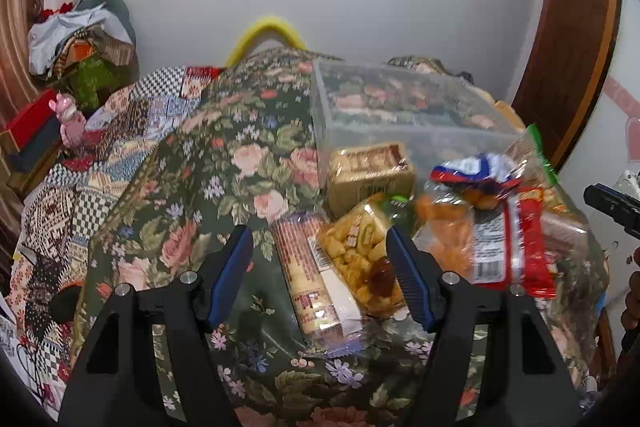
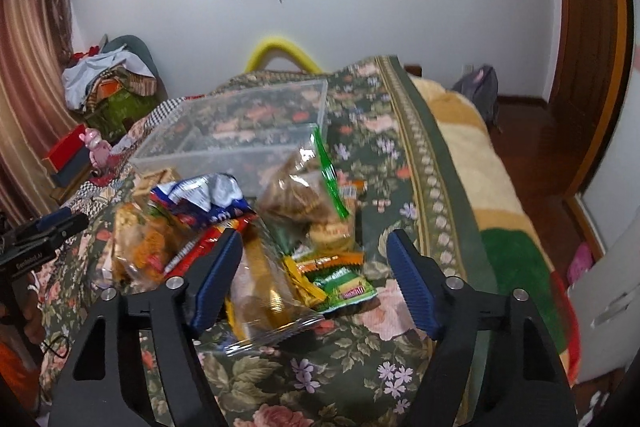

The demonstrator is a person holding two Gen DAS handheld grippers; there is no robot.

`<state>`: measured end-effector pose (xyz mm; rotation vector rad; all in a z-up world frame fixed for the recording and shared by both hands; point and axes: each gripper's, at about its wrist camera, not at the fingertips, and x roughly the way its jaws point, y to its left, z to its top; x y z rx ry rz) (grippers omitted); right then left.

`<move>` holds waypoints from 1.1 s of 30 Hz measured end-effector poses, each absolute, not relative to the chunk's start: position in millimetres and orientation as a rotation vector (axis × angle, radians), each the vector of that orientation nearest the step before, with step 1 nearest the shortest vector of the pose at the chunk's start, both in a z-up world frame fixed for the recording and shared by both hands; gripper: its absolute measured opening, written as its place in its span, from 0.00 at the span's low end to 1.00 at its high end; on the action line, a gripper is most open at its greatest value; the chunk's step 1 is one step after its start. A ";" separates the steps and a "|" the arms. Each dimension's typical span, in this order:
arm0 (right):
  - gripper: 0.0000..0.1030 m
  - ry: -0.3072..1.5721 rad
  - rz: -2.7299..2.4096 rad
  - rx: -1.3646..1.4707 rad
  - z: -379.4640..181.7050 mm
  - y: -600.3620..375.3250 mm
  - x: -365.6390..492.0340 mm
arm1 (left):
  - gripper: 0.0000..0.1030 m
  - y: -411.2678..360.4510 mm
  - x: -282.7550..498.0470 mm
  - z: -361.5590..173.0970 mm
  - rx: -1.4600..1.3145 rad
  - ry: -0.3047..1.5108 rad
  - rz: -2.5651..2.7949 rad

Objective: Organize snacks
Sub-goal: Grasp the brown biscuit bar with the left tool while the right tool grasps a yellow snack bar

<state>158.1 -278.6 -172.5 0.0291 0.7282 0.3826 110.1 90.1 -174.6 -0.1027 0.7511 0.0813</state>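
The left gripper has its blue ribbed fingers parted around a cracker sleeve and a bag of puffed bites, pressing neither. The right gripper gapes likewise over a clear cookie bag and flat sachets. All look light, crinkly, slippery and crushable on the soft floral bedspread before the rigid clear bin; the stiff sleeve's middle seems the surest hold.

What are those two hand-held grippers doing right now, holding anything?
Left hand-held gripper: open, holding nothing, snack packets between its fingers.
Right hand-held gripper: open, holding nothing, over the snack pile.
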 end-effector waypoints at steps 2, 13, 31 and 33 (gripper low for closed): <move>0.64 0.748 0.381 0.031 -176.9 -279.2 160.9 | 0.65 93.3 114.4 -183.5 -0.114 0.770 0.095; 0.64 0.830 0.359 0.091 -201.9 -289.3 178.7 | 0.57 105.5 129.6 -223.3 -0.130 0.861 0.111; 0.37 0.897 0.418 0.081 -222.5 -268.8 214.7 | 0.44 96.0 149.7 -240.4 -0.047 0.903 0.126; 0.34 0.888 0.417 0.082 -222.2 -268.6 214.2 | 0.44 96.2 150.0 -238.5 -0.042 0.904 0.130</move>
